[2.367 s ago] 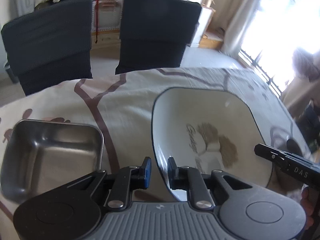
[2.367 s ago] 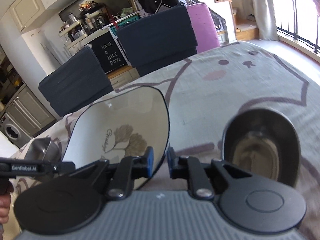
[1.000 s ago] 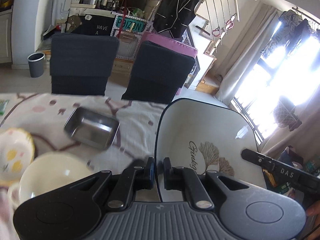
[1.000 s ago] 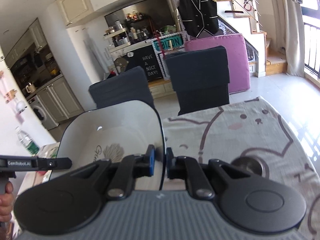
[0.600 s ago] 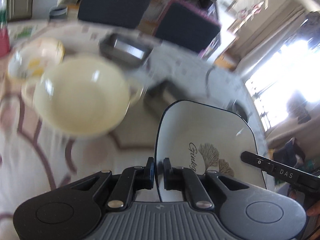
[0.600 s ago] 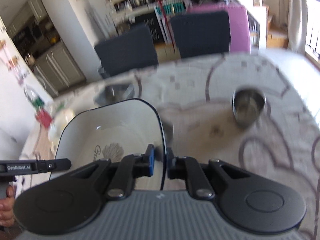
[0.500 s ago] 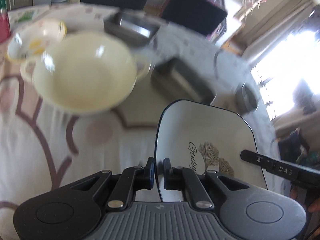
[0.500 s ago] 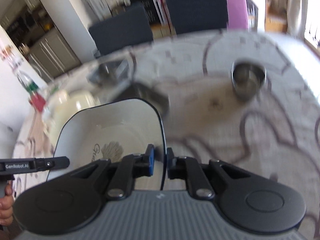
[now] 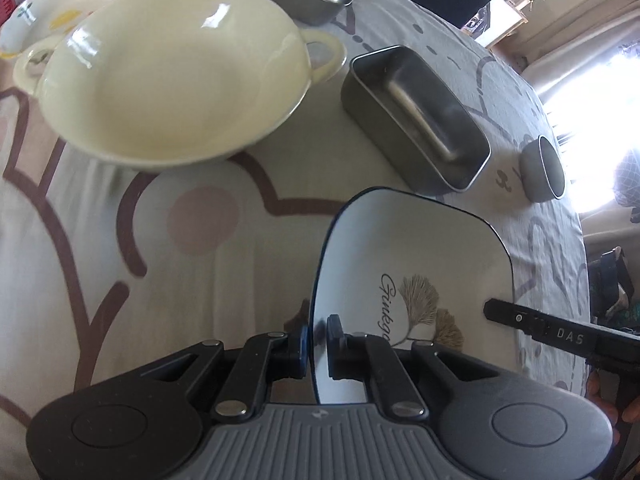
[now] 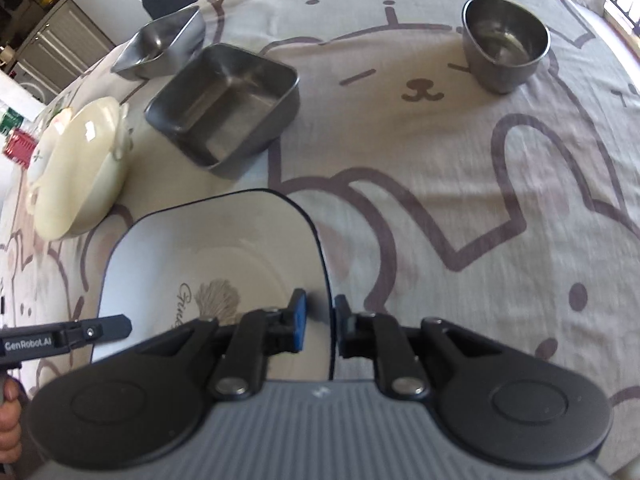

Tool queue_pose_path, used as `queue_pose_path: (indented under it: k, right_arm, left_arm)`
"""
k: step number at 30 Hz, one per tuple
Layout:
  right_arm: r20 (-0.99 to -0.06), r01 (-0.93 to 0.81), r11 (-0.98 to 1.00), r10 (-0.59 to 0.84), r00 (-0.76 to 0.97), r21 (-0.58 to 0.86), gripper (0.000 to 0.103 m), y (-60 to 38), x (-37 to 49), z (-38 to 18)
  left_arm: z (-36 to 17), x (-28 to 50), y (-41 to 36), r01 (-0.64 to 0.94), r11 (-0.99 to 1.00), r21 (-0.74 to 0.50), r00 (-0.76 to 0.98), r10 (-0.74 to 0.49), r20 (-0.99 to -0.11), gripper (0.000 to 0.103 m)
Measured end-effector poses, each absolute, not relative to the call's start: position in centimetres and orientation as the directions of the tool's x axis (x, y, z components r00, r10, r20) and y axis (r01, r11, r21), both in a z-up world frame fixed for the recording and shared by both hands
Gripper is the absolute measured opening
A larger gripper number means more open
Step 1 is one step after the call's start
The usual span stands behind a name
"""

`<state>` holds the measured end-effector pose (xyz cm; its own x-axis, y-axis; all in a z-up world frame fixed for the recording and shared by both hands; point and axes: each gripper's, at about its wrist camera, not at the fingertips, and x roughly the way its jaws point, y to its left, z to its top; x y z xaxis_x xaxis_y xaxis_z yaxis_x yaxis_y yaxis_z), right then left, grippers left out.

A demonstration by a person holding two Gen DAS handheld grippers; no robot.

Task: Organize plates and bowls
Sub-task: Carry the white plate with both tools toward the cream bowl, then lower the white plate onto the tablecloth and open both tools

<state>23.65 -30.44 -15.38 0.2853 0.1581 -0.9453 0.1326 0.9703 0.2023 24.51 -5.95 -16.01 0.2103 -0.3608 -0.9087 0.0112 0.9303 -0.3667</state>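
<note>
My left gripper (image 9: 318, 346) pinches the left rim of the square white plate (image 9: 416, 264), its pads pressed on the dark-edged rim. My right gripper (image 10: 320, 326) straddles the plate's (image 10: 216, 256) right rim; the outer pad sits against the rim, the blue pad (image 10: 299, 322) stands a little off it, so the jaws look loosened. I can't tell if the right one really clamps.

The plate has a ginkgo leaf print and script lettering. It sits between both grippers, low over the worktop (image 10: 460, 184), which has a cartoon bear tablecloth. Can't tell if the plate touches the cloth.

Beyond the plate: a square steel tray (image 10: 226, 108) near its far edge, apart from it. A second steel tray (image 10: 164, 46) lies farther back, just beside the first. A round steel bowl (image 10: 504, 46) stands well apart to the right, upright.

A cream two-handled bowl (image 9: 172, 68) sits left of the trays, one handle (image 9: 324, 56) near the square tray (image 9: 416, 120). A flower-painted dish (image 9: 68, 4) lies behind it, partly hidden. In the left view the steel bowl (image 9: 546, 170) is at the far right.

A person's fingers (image 10: 10, 424) show at the lower left edge of the right view.
</note>
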Motion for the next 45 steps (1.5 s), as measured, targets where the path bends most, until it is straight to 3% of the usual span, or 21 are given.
queue_pose_path:
  k: [41, 44, 45]
  right_arm:
    - [-0.941, 0.033, 0.991, 0.113, 0.319, 0.131, 0.016, -29.9, 23.9, -15.1]
    - [-0.941, 0.025, 0.992, 0.110, 0.320, 0.124, 0.017, -29.9, 23.8, -15.0]
    - [-0.941, 0.028, 0.992, 0.106, 0.320, 0.121, 0.018, -30.0, 23.8, -15.0]
  left_arm:
    - [-16.3, 24.1, -6.1, 0.045, 0.933, -0.357, 0.196, -0.359, -0.913, 0.010]
    - [-16.4, 24.0, -6.2, 0.040, 0.935, -0.352, 0.180, -0.353, -0.918, 0.019]
    - [-16.3, 24.0, -6.2, 0.036, 0.937, -0.347, 0.178, -0.348, -0.921, 0.028]
